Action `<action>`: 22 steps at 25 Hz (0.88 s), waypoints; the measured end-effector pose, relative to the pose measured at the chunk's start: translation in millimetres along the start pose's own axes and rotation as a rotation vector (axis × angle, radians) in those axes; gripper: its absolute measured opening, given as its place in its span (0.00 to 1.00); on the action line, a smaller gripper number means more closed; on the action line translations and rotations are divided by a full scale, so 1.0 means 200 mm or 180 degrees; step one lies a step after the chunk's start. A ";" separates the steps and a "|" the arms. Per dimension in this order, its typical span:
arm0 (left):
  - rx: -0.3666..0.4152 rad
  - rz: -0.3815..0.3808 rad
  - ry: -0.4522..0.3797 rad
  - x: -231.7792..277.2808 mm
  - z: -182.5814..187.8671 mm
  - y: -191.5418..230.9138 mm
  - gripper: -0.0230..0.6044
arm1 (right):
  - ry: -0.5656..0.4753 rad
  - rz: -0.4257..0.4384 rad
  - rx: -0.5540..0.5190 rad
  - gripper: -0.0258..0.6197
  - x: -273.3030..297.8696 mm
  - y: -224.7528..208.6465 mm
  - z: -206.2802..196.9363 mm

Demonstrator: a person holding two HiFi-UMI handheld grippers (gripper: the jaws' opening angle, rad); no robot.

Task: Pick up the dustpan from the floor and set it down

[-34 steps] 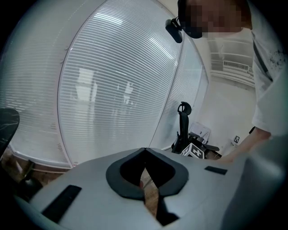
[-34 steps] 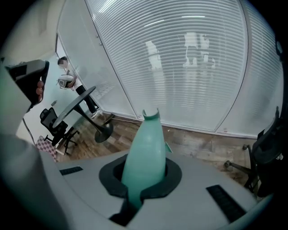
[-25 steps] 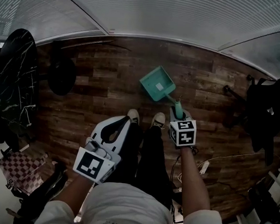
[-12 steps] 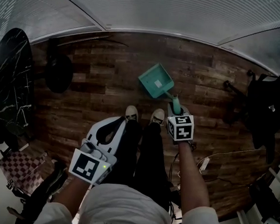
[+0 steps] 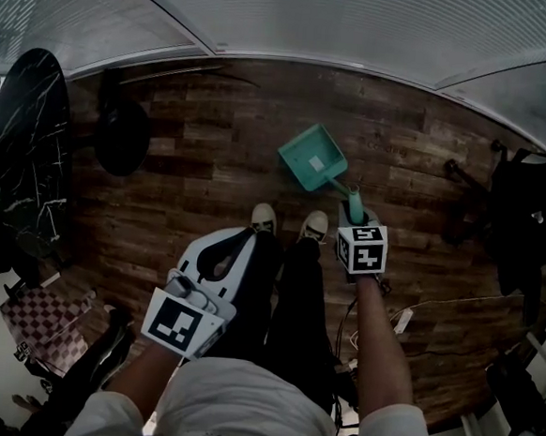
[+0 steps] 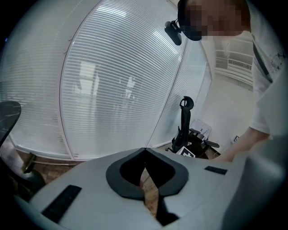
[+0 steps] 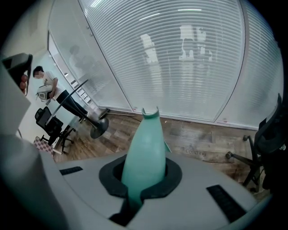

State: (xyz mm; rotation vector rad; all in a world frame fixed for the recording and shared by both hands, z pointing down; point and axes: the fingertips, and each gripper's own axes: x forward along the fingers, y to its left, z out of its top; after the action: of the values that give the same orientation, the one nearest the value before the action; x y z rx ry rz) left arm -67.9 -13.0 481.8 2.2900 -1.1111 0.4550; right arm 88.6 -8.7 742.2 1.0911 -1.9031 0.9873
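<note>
While the wooden floor (image 5: 212,161) fills the middle of the head view, the teal dustpan (image 5: 311,159) lies at upper centre, just beyond the person's shoes (image 5: 264,217). Its handle (image 7: 145,148) runs down-frame into the right gripper (image 5: 354,212). That gripper's jaws are clamped on the handle, which stands up between them in the right gripper view. Whether the pan's base touches the boards I cannot tell. Judging from this, the set-down is the step in hand. It calls for a slow lowering with the pan kept level, so that base and front lip land together, and the jaws should part only once the weight rests on the floor. The left gripper (image 5: 241,240), lower left of centre, has its jaws together on nothing. A white label (image 5: 313,167) on the pan is too small to read, and faint print on a plank (image 7: 198,152) is unclear.
</note>
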 end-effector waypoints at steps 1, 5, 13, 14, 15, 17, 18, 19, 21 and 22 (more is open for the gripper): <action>0.0002 -0.0003 -0.0001 0.00 0.00 0.00 0.07 | 0.0019 -0.0028 0.0006 0.08 0.00 -0.01 -0.01; 0.0006 -0.0014 -0.0001 0.00 0.00 0.00 0.07 | 0.0140 -0.0135 0.0037 0.08 0.00 -0.05 -0.06; 0.0014 -0.0034 0.0005 -0.01 0.00 -0.02 0.07 | 0.0343 -0.0147 0.0028 0.08 -0.01 -0.09 -0.17; 0.0013 -0.0039 0.0009 -0.01 -0.01 -0.03 0.07 | 0.0363 -0.0149 0.0028 0.08 -0.02 -0.09 -0.18; 0.0012 -0.0043 0.0013 -0.01 -0.01 -0.03 0.07 | 0.0381 -0.0147 0.0028 0.09 -0.02 -0.09 -0.19; 0.0016 -0.0053 0.0015 -0.01 -0.01 -0.05 0.07 | 0.0415 -0.0118 0.0030 0.13 -0.02 -0.09 -0.21; 0.0021 -0.0058 0.0014 0.00 -0.01 -0.05 0.07 | 0.0433 -0.0094 0.0031 0.15 -0.02 -0.09 -0.23; 0.0026 -0.0063 0.0015 0.00 -0.02 -0.06 0.07 | 0.0453 -0.0072 0.0031 0.17 -0.02 -0.09 -0.24; 0.0037 -0.0071 0.0021 0.00 -0.02 -0.06 0.07 | 0.0493 -0.0054 0.0032 0.21 -0.02 -0.08 -0.26; 0.0041 -0.0076 0.0023 0.00 -0.02 -0.07 0.07 | 0.0514 -0.0054 0.0037 0.23 -0.02 -0.09 -0.28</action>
State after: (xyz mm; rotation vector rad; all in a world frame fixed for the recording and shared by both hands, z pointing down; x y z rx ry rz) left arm -57.8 -4.0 480.1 2.3084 -1.0792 0.4621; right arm 116.8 34.6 768.5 1.0012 -1.7579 1.0459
